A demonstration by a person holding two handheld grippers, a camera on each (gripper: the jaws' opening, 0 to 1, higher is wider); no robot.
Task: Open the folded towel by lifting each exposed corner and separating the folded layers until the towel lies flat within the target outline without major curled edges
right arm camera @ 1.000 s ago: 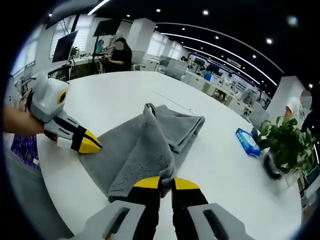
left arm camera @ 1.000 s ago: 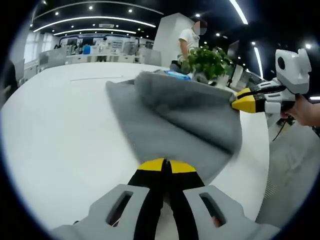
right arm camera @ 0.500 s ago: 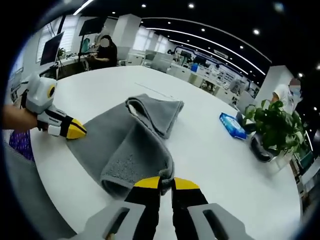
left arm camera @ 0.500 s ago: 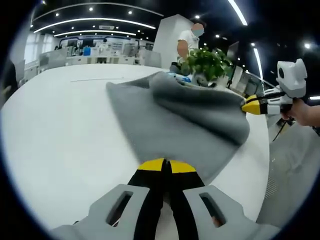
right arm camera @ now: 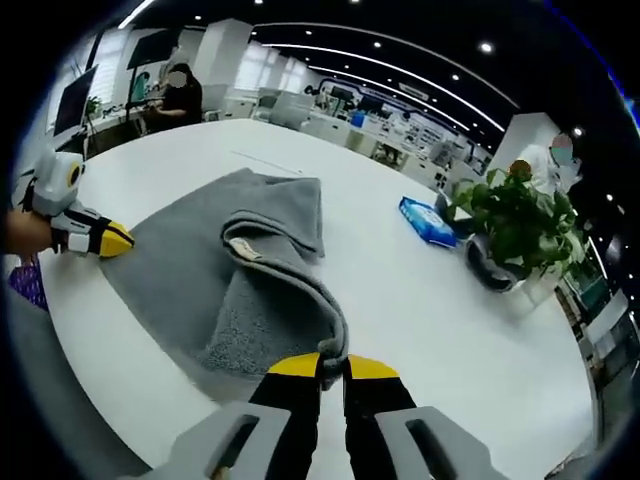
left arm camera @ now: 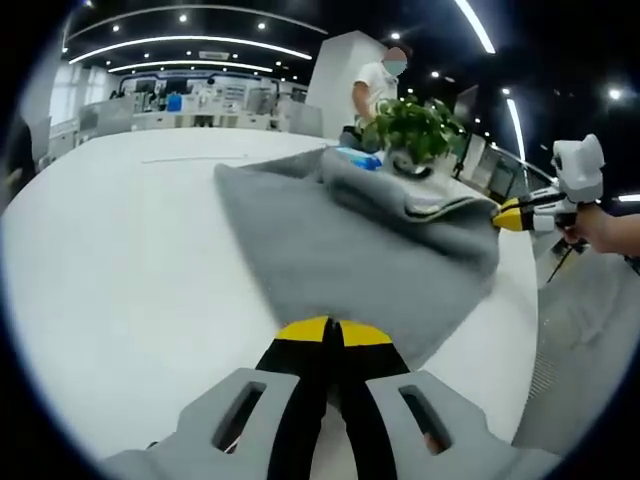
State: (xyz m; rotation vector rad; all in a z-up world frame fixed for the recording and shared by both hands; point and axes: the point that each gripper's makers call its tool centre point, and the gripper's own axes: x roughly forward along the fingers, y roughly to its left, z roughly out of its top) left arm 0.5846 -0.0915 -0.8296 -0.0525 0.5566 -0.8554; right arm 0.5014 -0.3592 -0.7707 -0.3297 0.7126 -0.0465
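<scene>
A grey towel [left arm camera: 340, 250] lies partly folded on the white round table [left arm camera: 110, 260]. My left gripper [left arm camera: 327, 332] is shut on its near corner, low at the table. In the right gripper view the towel [right arm camera: 200, 265] spreads to the left, with a folded layer raised from it. My right gripper [right arm camera: 332, 365] is shut on that layer's corner and holds it lifted. The right gripper [left arm camera: 512, 214] also appears at the towel's far right edge in the left gripper view. The left gripper [right arm camera: 108, 240] appears at the towel's left corner in the right gripper view.
A potted green plant [right arm camera: 510, 225] and a blue packet [right arm camera: 426, 221] sit on the table beyond the towel. The plant [left arm camera: 415, 125] stands behind the towel in the left gripper view. People stand or sit in the office background.
My right gripper has drawn its towel corner away from the left gripper, stretching the fold out. The left gripper has kept still on its corner.
</scene>
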